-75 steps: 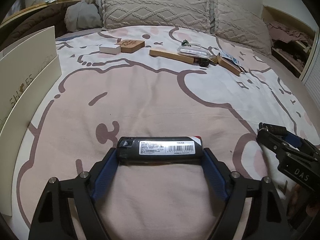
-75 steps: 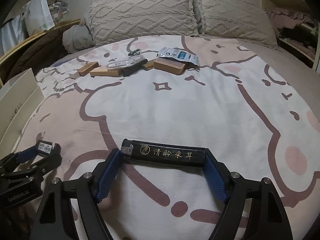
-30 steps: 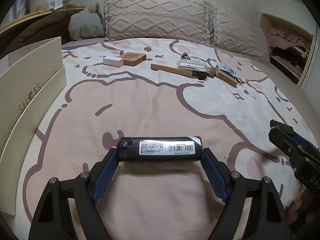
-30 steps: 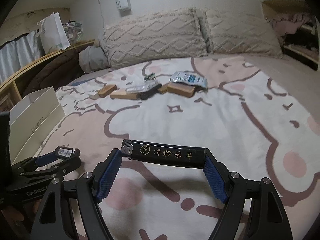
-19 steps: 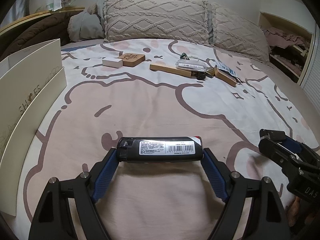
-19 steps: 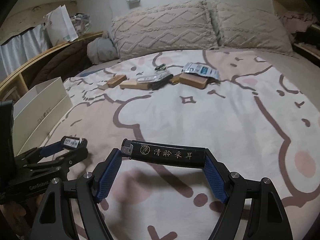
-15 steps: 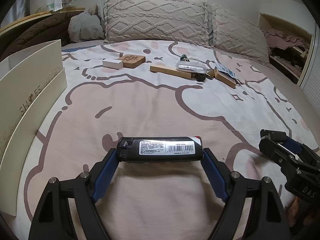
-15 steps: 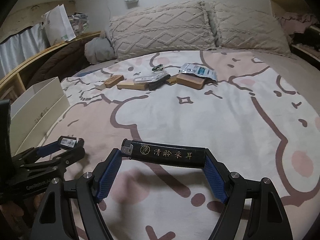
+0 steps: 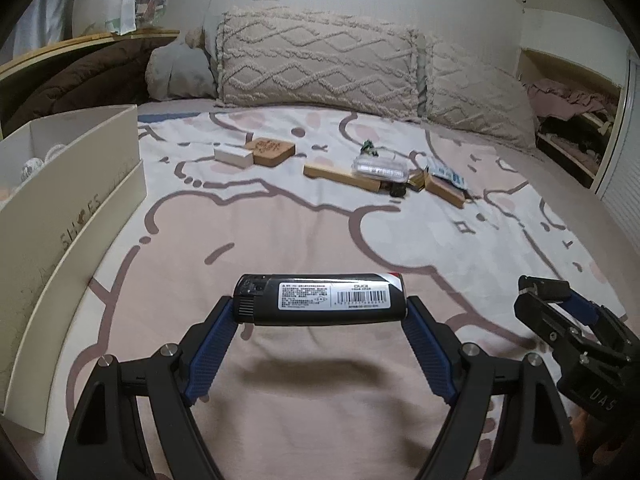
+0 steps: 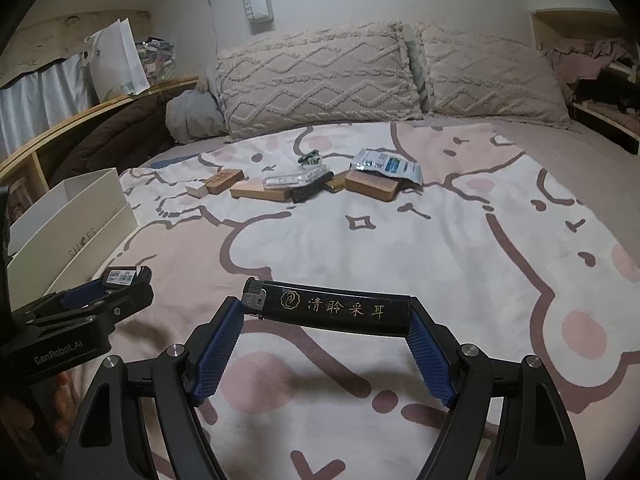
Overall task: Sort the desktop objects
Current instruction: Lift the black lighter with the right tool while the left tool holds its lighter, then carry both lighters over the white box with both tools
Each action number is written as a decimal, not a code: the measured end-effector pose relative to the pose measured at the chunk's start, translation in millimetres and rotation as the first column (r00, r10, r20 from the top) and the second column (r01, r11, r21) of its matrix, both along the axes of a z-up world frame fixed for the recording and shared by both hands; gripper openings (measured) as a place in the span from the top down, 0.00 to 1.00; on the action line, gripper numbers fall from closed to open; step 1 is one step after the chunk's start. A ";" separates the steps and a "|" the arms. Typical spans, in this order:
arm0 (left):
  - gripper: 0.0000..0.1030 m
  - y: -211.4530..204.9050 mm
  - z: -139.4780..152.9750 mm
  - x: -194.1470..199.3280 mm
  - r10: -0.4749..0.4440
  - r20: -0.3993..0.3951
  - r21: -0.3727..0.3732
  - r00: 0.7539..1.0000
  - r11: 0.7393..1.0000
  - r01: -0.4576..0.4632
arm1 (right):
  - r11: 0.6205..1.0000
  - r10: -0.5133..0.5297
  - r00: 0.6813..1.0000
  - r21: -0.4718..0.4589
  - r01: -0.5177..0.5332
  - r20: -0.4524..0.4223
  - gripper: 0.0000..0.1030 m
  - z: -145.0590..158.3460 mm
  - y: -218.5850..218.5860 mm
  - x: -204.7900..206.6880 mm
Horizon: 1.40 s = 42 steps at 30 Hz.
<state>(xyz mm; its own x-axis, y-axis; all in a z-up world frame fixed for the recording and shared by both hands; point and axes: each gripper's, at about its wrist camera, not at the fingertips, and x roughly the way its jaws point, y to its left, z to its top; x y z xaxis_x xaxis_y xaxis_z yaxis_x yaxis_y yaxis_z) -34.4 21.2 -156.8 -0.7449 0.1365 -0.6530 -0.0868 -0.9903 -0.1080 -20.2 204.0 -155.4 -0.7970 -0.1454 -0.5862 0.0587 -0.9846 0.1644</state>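
Note:
My left gripper (image 9: 320,308) is shut end-to-end on a black lighter with a white barcode label (image 9: 320,299), held above the bedspread. My right gripper (image 10: 332,312) is shut on a black lighter with gold Chinese characters (image 10: 332,307), also held above the bed. The right gripper also shows at the right edge of the left wrist view (image 9: 560,312). The left gripper also shows at the left edge of the right wrist view (image 10: 92,296). A cream shoe box (image 9: 60,216) stands at the left, open on top, with small things inside.
Far across the bed lie a white box (image 9: 233,155), a cork coaster (image 9: 272,150), wooden blocks (image 9: 342,176), a clear case (image 9: 380,168), a foil packet (image 10: 386,166) and a small green clip (image 10: 310,157). Pillows (image 9: 320,64) line the headboard. Shelves stand left and right.
Both grippers have risen and tilted up, so more of the wall and pillows shows. Each keeps its lighter. The shoe box has come closer in the left wrist view.

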 end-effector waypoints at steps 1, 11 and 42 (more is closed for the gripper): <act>0.19 0.4 4.1 1.0 0.001 -0.011 0.001 1.000 1.000 -0.001 | 1.000 -0.001 1.000 0.000 0.001 -0.009 0.22 3.1 -0.6 1.0; 0.19 5.4 39.4 5.8 -0.011 -0.095 -0.005 0.995 1.000 0.010 | 1.000 -0.003 0.995 0.021 0.005 -0.098 0.22 39.8 -2.5 4.2; 0.19 2.5 152.7 -3.4 -0.027 -0.312 0.032 0.950 0.999 0.039 | 0.999 0.007 0.962 0.034 0.002 -0.273 0.21 149.4 -3.9 -6.8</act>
<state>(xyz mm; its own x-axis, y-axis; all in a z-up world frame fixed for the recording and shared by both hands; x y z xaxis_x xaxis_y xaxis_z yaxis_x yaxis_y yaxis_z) -37.8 23.7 -4.0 -0.9052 0.1842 -0.3829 -0.1546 -0.9822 -0.1070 -27.0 200.1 -6.0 -0.9271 -0.1320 -0.3508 0.0996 -0.9891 0.1088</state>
